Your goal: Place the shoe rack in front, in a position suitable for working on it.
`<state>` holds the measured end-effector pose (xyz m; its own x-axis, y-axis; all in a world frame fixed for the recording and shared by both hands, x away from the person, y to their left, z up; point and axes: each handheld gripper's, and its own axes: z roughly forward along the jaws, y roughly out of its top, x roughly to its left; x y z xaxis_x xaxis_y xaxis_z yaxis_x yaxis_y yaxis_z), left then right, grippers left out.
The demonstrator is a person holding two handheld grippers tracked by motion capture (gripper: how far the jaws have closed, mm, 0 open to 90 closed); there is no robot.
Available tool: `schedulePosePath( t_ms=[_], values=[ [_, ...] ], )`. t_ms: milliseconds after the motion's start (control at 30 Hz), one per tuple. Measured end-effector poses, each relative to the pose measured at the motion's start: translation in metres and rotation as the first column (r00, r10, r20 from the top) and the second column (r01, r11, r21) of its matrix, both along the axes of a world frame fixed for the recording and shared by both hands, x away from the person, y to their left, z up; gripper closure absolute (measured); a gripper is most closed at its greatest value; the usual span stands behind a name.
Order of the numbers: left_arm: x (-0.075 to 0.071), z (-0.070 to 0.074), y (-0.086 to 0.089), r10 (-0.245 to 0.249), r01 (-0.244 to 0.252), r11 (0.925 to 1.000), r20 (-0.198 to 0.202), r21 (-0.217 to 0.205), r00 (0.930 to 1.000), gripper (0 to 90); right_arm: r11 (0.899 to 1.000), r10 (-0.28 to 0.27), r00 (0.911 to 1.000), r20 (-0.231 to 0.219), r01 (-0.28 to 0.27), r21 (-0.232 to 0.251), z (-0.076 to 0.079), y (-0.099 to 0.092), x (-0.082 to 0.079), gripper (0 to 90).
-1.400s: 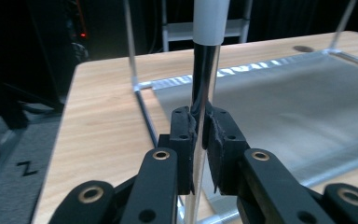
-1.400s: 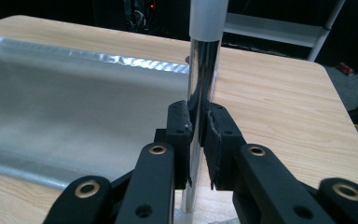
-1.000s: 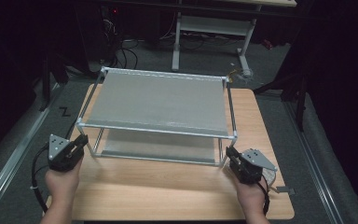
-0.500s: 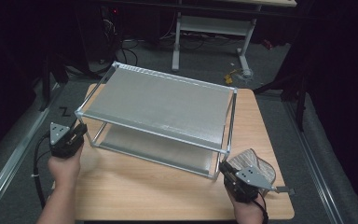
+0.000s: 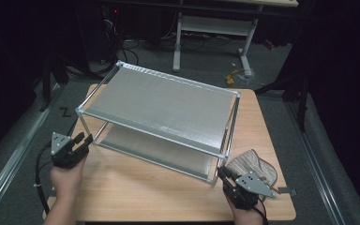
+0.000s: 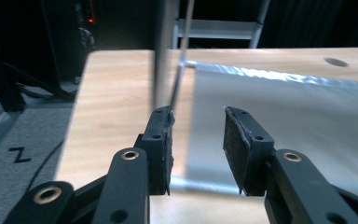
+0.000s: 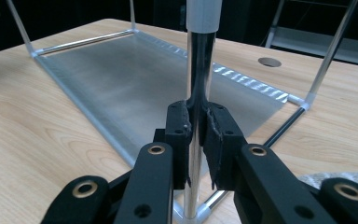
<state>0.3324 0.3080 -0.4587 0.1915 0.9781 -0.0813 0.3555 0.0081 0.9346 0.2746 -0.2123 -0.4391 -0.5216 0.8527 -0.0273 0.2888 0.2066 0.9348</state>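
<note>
Two grippers on this two-tier metal shelf rack [image 5: 161,112]: right gripper [image 7: 196,122] clamps a corner post, left gripper [image 6: 196,126] has just been opening, holding nothing.

a light wooden table [image 5: 136,187] stands on grey carpet [image 5: 281,61] in a dim room. beyond it a white desk frame [image 5: 211,26] rises from the floor, with dark cables [image 5: 117,51] beside it. metal rails [image 5: 9,154] run along the floor at each side.
</note>
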Motion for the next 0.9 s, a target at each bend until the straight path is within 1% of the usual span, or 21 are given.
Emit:
schedulePosePath(
  t_ms=[67,167,233,267,367,500,633,667,767,900],
  values=[
    [-0.01,-0.002,-0.009,-0.032,0.032,0.9995,0.005,-0.005,0.9995,61.5,1.0,0.009,1.0,-0.004,-0.009,0.003,0.0,0.002,-0.002,79.8],
    [-0.025,-0.004,-0.024,-0.079,0.079,0.9967,0.014,-0.018,0.9968,60.5,1.0,0.019,0.9998,-0.004,-0.019,0.003,-0.001,0.007,-0.005,78.8],
    [-0.033,-0.004,-0.035,-0.111,0.111,0.9938,0.015,-0.004,0.9937,59.9,1.0,0.028,0.9996,-0.006,-0.028,0.001,-0.002,0.011,-0.005,78.8],
    [-0.036,-0.003,-0.041,-0.126,0.126,0.992,0.013,-0.004,0.992,59.4,1.0,0.031,0.9995,-0.008,-0.031,0.002,-0.003,0.013,-0.005,78.8],
    [-0.048,-0.003,-0.054,-0.158,0.159,0.9871,0.024,-0.023,0.9871,58.6,0.999,0.041,0.999,-0.015,-0.041,-0.011,-0.003,0.019,0.0,78.9],
    [-0.063,-0.006,-0.071,-0.185,0.186,0.9821,0.028,-0.029,0.9823,57.9,0.999,0.051,0.9985,-0.019,-0.052,-0.01,-0.004,0.028,0.01,80.3],
    [-0.068,-0.01,-0.081,-0.202,0.203,0.9787,0.027,-0.029,0.9789,58.0,0.996,0.073,0.9972,-0.015,-0.074,-0.04,-0.002,0.038,0.018,81.1],
    [-0.068,-0.01,-0.081,-0.206,0.207,0.9779,0.029,-0.029,0.9781,58.0,0.996,0.076,0.9969,-0.02,-0.077,-0.04,-0.002,0.041,0.019,81.1],
    [-0.069,-0.012,-0.08,-0.207,0.208,0.9776,0.029,-0.031,0.9778,58.2,0.996,0.081,0.9964,-0.022,-0.082,-0.044,-0.002,0.047,0.024,81.0],
    [-0.069,-0.014,-0.077,-0.207,0.208,0.9772,0.029,-0.044,0.978,58.6,0.997,0.068,0.9974,-0.026,-0.069,-0.045,-0.001,0.052,0.034,80.8]
  ],
)
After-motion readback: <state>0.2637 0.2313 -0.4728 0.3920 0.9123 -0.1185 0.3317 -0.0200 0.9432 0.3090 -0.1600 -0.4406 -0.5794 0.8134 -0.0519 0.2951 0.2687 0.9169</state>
